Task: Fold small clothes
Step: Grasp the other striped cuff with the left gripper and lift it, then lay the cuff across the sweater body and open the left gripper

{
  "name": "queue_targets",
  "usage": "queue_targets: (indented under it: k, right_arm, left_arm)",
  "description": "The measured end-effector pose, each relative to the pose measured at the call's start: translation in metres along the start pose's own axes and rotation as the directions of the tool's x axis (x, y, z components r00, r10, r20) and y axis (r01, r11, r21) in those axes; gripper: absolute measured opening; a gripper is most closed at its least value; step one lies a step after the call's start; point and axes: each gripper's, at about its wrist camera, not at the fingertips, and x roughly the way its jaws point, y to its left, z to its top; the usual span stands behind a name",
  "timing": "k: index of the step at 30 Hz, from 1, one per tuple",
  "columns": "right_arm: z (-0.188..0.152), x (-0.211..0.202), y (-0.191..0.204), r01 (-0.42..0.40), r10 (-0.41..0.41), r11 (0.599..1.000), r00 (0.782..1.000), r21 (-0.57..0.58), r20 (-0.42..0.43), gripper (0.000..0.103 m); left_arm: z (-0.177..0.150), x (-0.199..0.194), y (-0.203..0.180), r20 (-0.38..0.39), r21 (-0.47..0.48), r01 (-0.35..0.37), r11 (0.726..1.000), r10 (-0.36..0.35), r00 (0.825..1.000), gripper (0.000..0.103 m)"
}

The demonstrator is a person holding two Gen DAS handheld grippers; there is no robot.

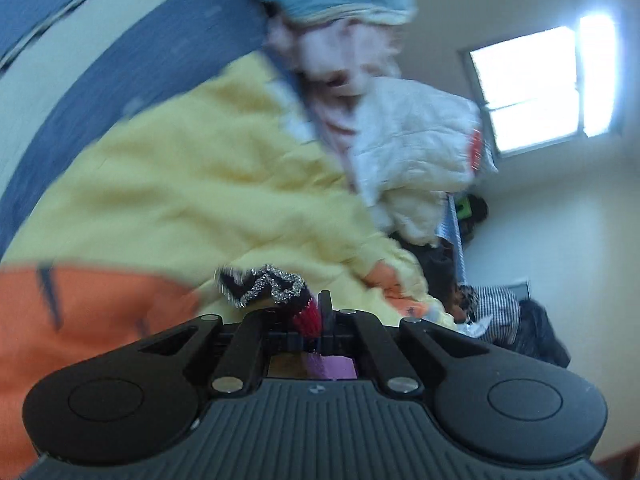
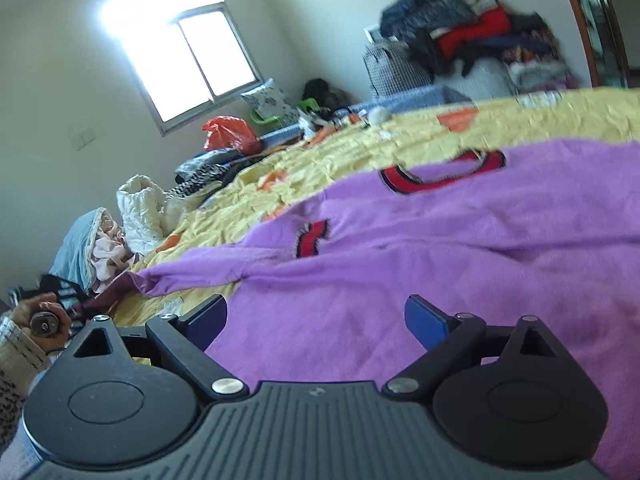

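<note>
The left gripper (image 1: 320,312) is clenched on a cuff (image 1: 280,296) of the purple sweater (image 2: 460,264): a red and black ribbed edge with a silvery trim sticks out between its closed jaws, and a bit of purple cloth shows just behind them. The right gripper (image 2: 316,320) is released, its jaws wide apart, and it hangs low over the body of the sweater without pinching it.

The sweater lies flat on the yellow blanket (image 2: 360,148), directly in front of the right gripper and under it. The red neckline (image 2: 440,172) is on the far side, so the long axis of the body seems to run away from the gripper, with the hem nearest. One sleeve (image 2: 200,272) stretches out to the left, toward the person's hand (image 2: 44,320); this view is blurred, so I am not fully sure of its end.

The knit looks light, soft and limp. I judge it will sag and stretch when it is lifted, not slip. Good places to take hold are the ribbed cuffs, the hem and the shoulder seams, where the cloth is thicker.
</note>
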Motion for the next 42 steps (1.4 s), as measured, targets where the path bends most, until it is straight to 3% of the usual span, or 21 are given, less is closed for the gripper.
queue_targets:
  k: [2, 4, 6, 8, 10, 12, 15, 16, 19, 21, 25, 29, 33, 35, 37, 39, 42]
  right_arm:
    - [-0.001, -0.001, -0.005, 0.004, -0.004, 1.000, 1.000, 0.020, -0.010, 0.096]
    - [-0.001, -0.002, -0.007, 0.005, -0.004, 1.000, 1.000, 0.018, -0.024, 0.096]
    - [-0.003, -0.007, -0.011, 0.008, -0.008, 1.000, 1.000, 0.022, -0.014, 0.096]
    - [-0.004, -0.009, -0.017, 0.015, -0.014, 0.998, 1.000, 0.053, -0.015, 0.096]
    - [-0.007, -0.011, -0.022, 0.018, -0.017, 0.997, 1.000, 0.071, -0.014, 0.096]
    - [-0.008, -0.013, -0.024, 0.033, -0.033, 0.997, 0.999, 0.075, -0.013, 0.096]
    - [-0.009, -0.019, -0.029, 0.040, -0.040, 0.995, 0.999, 0.094, -0.003, 0.097]
    - [-0.010, -0.020, -0.030, 0.043, -0.044, 0.994, 0.999, 0.100, 0.003, 0.096]
    - [-0.010, -0.018, -0.033, 0.042, -0.043, 0.993, 0.999, 0.114, 0.001, 0.096]
    - [-0.013, -0.018, -0.032, 0.046, -0.048, 0.992, 0.999, 0.115, 0.010, 0.097]
    - [-0.020, -0.014, -0.035, 0.047, -0.047, 0.991, 0.999, 0.124, -0.002, 0.097]
    - [-0.020, -0.019, -0.042, 0.045, -0.050, 0.986, 0.998, 0.159, 0.025, 0.097]
    - [-0.021, -0.018, -0.049, 0.042, -0.047, 0.980, 0.999, 0.194, 0.019, 0.097]
    - [-0.021, -0.017, -0.049, 0.035, -0.039, 0.980, 0.999, 0.197, 0.015, 0.097]
    - [-0.021, -0.016, -0.052, 0.031, -0.035, 0.978, 0.999, 0.207, 0.012, 0.097]
    - [-0.021, -0.016, -0.055, 0.030, -0.035, 0.973, 0.999, 0.227, 0.015, 0.097]
    - [-0.022, -0.022, -0.058, 0.059, -0.075, 0.963, 0.996, 0.262, 0.051, 0.097]
  left_arm:
    - [0.011, -0.004, -0.040, -0.002, 0.129, 0.024, 0.991, -0.024, 1.000, 0.004]
    - [0.017, -0.005, -0.088, -0.020, 0.289, 0.063, 0.955, -0.060, 0.998, 0.004]
    - [0.011, -0.002, -0.139, -0.066, 0.455, 0.105, 0.884, -0.084, 0.994, 0.004]
    - [0.000, -0.005, -0.181, -0.092, 0.562, 0.121, 0.818, -0.084, 0.992, 0.004]
    - [-0.017, -0.009, -0.213, -0.139, 0.631, 0.186, 0.753, -0.125, 0.982, 0.004]
    - [-0.033, -0.016, -0.237, -0.187, 0.662, 0.230, 0.714, -0.140, 0.972, 0.004]
    - [-0.055, -0.027, -0.256, -0.286, 0.648, 0.315, 0.694, -0.162, 0.944, 0.004]
    - [-0.062, -0.030, -0.258, -0.303, 0.648, 0.318, 0.692, -0.149, 0.941, 0.004]
    - [-0.083, -0.030, -0.263, -0.391, 0.597, 0.365, 0.715, -0.138, 0.910, 0.004]
    - [-0.103, -0.028, -0.270, -0.423, 0.603, 0.383, 0.700, -0.126, 0.897, 0.004]
    - [-0.157, -0.012, -0.291, -0.518, 0.612, 0.438, 0.659, -0.085, 0.851, 0.004]
    - [-0.234, -0.005, -0.312, -0.580, 0.652, 0.494, 0.576, -0.043, 0.814, 0.004]
    - [-0.306, 0.005, -0.322, -0.598, 0.677, 0.517, 0.523, -0.017, 0.801, 0.004]
    - [-0.337, 0.012, -0.321, -0.595, 0.683, 0.507, 0.526, -0.002, 0.804, 0.004]
    - [-0.369, 0.022, -0.317, -0.608, 0.673, 0.501, 0.544, 0.020, 0.794, 0.004]
    - [-0.403, 0.031, -0.312, -0.622, 0.674, 0.501, 0.543, 0.051, 0.782, 0.004]
    - [-0.459, 0.035, -0.301, -0.638, 0.697, 0.518, 0.497, 0.100, 0.763, 0.004]
